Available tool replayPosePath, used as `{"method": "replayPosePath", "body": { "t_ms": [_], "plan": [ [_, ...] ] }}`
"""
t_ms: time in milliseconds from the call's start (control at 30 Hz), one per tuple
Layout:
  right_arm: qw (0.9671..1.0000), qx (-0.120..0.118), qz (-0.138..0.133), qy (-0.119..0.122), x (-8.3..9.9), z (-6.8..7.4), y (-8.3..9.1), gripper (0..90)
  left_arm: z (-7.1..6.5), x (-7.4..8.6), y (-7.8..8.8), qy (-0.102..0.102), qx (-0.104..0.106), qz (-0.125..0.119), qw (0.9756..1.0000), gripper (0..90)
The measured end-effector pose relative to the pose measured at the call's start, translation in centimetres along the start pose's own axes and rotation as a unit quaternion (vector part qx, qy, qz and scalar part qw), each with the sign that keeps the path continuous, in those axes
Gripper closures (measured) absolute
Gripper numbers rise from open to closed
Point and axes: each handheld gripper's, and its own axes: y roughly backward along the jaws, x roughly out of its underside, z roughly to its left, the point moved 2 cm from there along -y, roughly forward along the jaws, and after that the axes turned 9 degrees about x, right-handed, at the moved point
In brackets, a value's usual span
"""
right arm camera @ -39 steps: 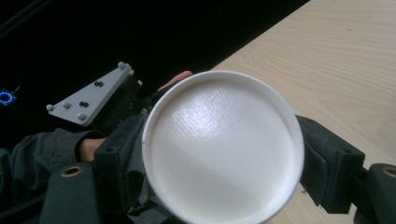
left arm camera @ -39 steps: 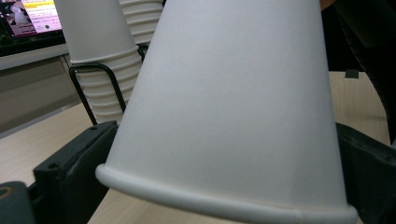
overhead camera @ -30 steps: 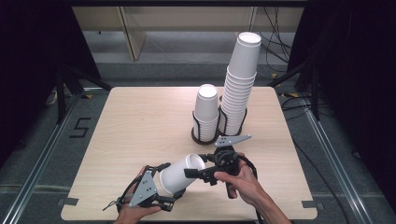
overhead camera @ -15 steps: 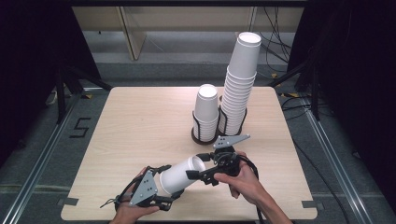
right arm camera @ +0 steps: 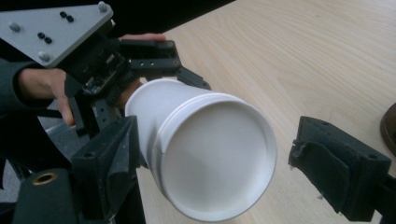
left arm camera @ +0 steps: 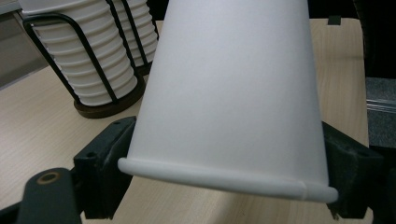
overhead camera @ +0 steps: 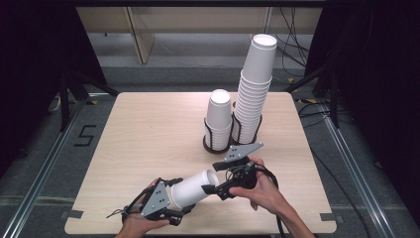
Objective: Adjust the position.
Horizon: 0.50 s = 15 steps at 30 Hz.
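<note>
A white paper cup (overhead camera: pixel 193 187) lies slanted above the table's front edge, rim toward the person. My left gripper (overhead camera: pixel 182 199) is shut on it just past the rim; in the left gripper view the cup (left arm camera: pixel 233 93) runs away from the camera between both jaws. In the right gripper view the cup's closed bottom (right arm camera: pixel 215 163) faces the camera, and a seam on its side suggests two nested cups. My right gripper (overhead camera: pixel 216 188) is open around that bottom end: one jaw lies against the cup's side, the other stands well clear.
Two stacks of white cups stand in black wire holders at the table's middle back: a short stack (overhead camera: pixel 219 119) and a tall stack (overhead camera: pixel 255 89), both just beyond the right gripper. The wooden table (overhead camera: pixel 148 134) is bare on its left half.
The cup's bottom end has edged up and to the right, and the right gripper has shifted slightly with it. The left gripper has kept its hold.
</note>
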Motion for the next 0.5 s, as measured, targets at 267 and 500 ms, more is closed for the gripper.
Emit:
{"method": "replayPosePath", "body": {
  "t_ms": [267, 500],
  "plan": [
    [0.9964, 0.016, 0.041, 0.073, 0.2, 0.4, 0.0, 16.0, 0.1, 0.1, 0.0, 0.003, 0.017, 0.041, 0.9990, 16.5],
    [0.9861, 0.032, 0.079, 0.142, 0.2, 1.5, -0.2, 16.3, -0.1, -0.1, 0.0, -0.007, 0.030, 0.079, 0.9964, 16.4]
  ]
}}
